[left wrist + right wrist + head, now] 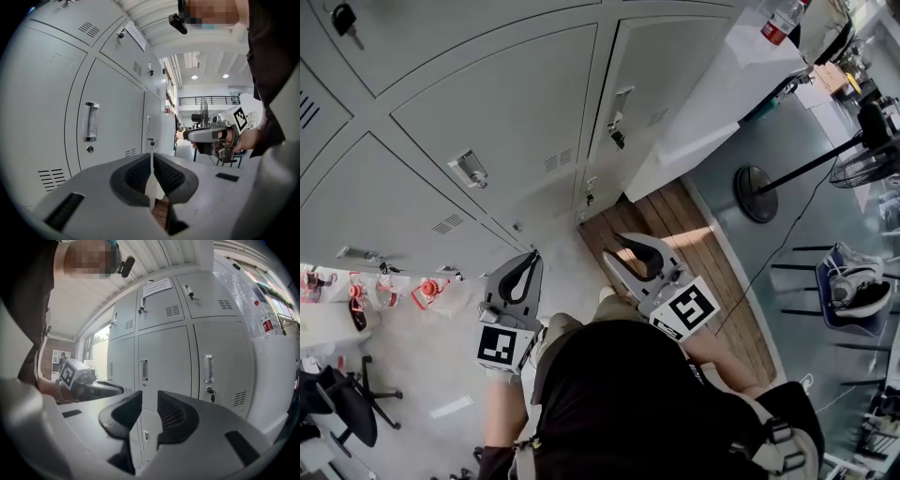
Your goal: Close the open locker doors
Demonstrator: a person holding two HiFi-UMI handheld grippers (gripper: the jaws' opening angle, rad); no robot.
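A bank of grey lockers (516, 103) fills the head view, and every door I can see lies flush with its frame. One door carries a handle (469, 169), its neighbour another handle (619, 117). My left gripper (532, 257) is held level just in front of the lockers, its jaws touching with nothing between them. My right gripper (625, 240) is beside it to the right, its jaws a little apart and empty. The left gripper view shows closed doors (112, 126) and the right gripper (213, 137). Closed doors (164, 362) also face me in the right gripper view.
A white cabinet (712, 103) with a bottle (780, 21) on top stands right of the lockers. Beyond it are a fan stand's round base (757, 194) and a blue chair (853, 286). Wooden flooring (694, 272) lies under the right gripper. An office chair (347, 403) is at lower left.
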